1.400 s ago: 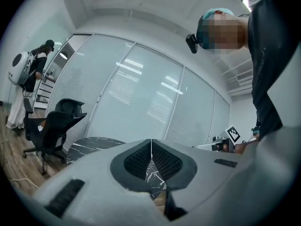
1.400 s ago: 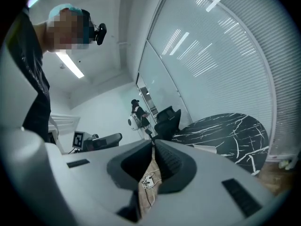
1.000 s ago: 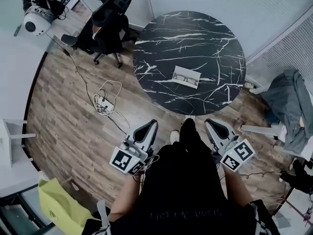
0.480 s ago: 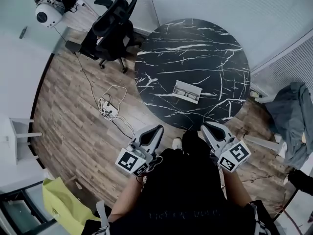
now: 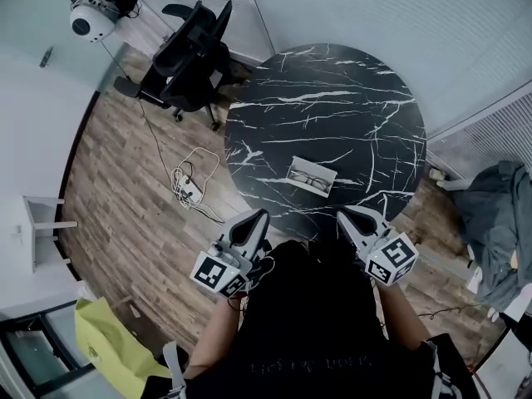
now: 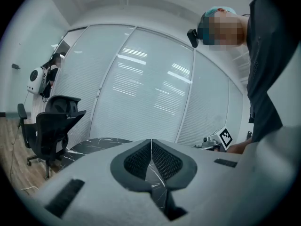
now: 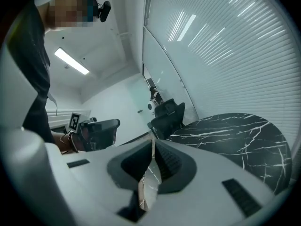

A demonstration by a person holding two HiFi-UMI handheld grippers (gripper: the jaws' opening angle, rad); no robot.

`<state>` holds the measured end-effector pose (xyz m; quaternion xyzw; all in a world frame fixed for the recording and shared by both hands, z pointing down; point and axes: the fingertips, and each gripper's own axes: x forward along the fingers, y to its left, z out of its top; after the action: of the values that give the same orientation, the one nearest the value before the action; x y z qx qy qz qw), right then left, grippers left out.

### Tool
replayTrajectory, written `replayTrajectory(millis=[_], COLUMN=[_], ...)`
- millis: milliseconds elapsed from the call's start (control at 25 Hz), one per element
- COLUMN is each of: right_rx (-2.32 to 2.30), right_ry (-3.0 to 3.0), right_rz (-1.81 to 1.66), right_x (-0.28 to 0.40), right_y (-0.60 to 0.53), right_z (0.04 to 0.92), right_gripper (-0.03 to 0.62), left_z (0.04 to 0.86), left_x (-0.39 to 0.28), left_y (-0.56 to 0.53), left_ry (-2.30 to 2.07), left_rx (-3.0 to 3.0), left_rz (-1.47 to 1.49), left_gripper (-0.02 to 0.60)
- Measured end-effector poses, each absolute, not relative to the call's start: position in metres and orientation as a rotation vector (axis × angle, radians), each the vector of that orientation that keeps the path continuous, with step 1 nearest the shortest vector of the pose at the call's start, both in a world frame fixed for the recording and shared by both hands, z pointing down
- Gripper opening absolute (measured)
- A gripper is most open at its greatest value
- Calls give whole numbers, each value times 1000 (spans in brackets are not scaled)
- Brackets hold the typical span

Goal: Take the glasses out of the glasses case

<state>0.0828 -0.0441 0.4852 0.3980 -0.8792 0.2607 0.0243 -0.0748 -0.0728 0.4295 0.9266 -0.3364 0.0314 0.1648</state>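
**Both tongs closed and empty, glasses in the case**

We held the left tongs [image 5: 254, 216] and the right tongs [image 5: 344, 214] side by side just off the near edge of the round black marble surface [image 5: 332, 90], neither one touching it. In the left gripper view the left pair's pads were pressed together with nothing between them. In the right gripper view the right pair's tips met too, and they gripped nothing. The white glasses case [image 5: 326, 173] lay open on the near part of the surface, well apart from both tongs. The glasses [image 5: 308, 179] rested inside it. A black office chair [image 5: 191, 48] stood just beside the surface's far-left edge, and a coiled cable [image 5: 189, 177] lay on the wooden floor to the surface's left.
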Motion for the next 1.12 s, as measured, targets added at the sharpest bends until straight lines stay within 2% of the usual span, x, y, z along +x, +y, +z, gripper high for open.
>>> replayTrajectory(millis=[280, 800, 1120], right_rx=[1107, 1031, 929], right_ry=[-2715, -2548, -2454], right_rz=[847, 712, 666], right_x=[79, 51, 34], right_y=[-60, -87, -98], right_z=[502, 541, 575], right_gripper=[35, 35, 35], left_z=[433, 490, 504], left_x=[-83, -49, -49], left_y=[-83, -83, -88], left_ry=[-1056, -750, -702], left_rx=[2601, 2653, 2615], left_rz=[105, 263, 242], left_gripper=[20, 20, 20])
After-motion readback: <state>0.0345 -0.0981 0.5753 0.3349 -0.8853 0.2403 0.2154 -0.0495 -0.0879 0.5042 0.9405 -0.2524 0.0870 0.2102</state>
